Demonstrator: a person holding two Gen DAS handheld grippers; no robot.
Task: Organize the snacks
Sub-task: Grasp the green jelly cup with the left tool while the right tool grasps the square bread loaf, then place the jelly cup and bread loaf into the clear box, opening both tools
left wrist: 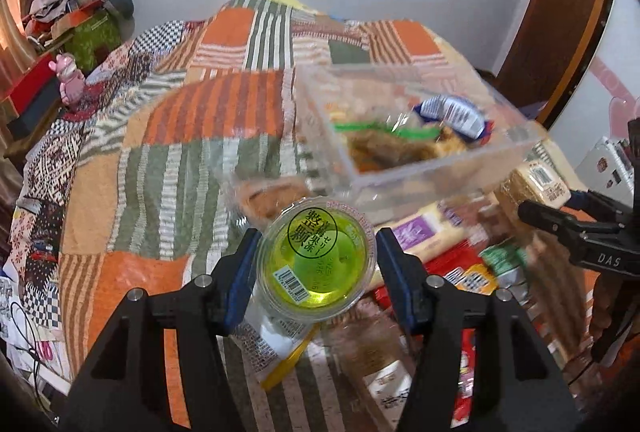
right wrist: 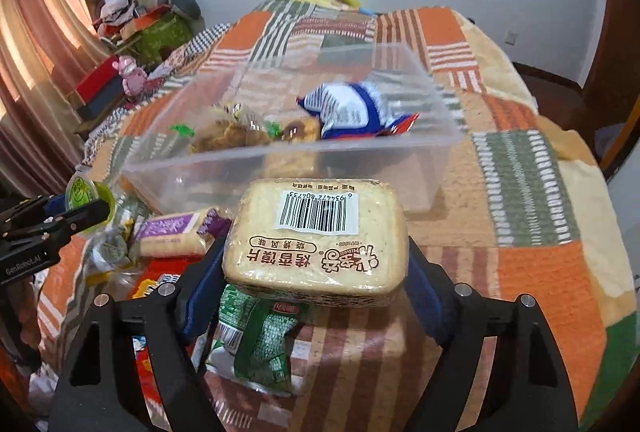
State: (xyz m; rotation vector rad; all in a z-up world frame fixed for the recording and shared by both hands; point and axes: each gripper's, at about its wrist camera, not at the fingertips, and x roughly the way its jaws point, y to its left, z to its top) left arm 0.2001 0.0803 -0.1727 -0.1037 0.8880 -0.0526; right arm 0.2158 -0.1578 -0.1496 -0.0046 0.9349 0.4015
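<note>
A clear plastic bin [right wrist: 288, 160] stood on the patchwork bedspread [right wrist: 532, 192], toward the middle of the bed. Inside it lay a blue-and-white wrapped snack [right wrist: 348, 108] against the far right side, and a heap of brown pastries in clear wrap with green ties [right wrist: 236, 134] toward the left. Both views blurred the contents, so no closer count could be made.

The left wrist view showed the left gripper [left wrist: 316, 264] pinching a green jelly cup [left wrist: 316, 264] by its sides, one blue pad [left wrist: 240, 272] pressed on each flank, lid facing the camera, held just short of the bin's near wall [left wrist: 420, 184]. Under it lay loose packets on the bedspread: a purple-labelled biscuit pack [left wrist: 420, 232], red wrappers [left wrist: 452, 264] and a yellow-edged sachet [left wrist: 280, 360].

The right wrist view alone showed the right gripper [right wrist: 316, 268] clamped on a wrapped slab of toasted bread slices [right wrist: 316, 240], barcode uppermost, the slab lodged between the blue pads [right wrist: 200, 292] and held in front of the bin's near wall. Below it lay a green-and-white packet [right wrist: 256, 340]. That view also caught the jelly cup [right wrist: 86, 192] at its left edge, held in the left gripper [right wrist: 80, 210], beside the bin's near left corner.
</note>
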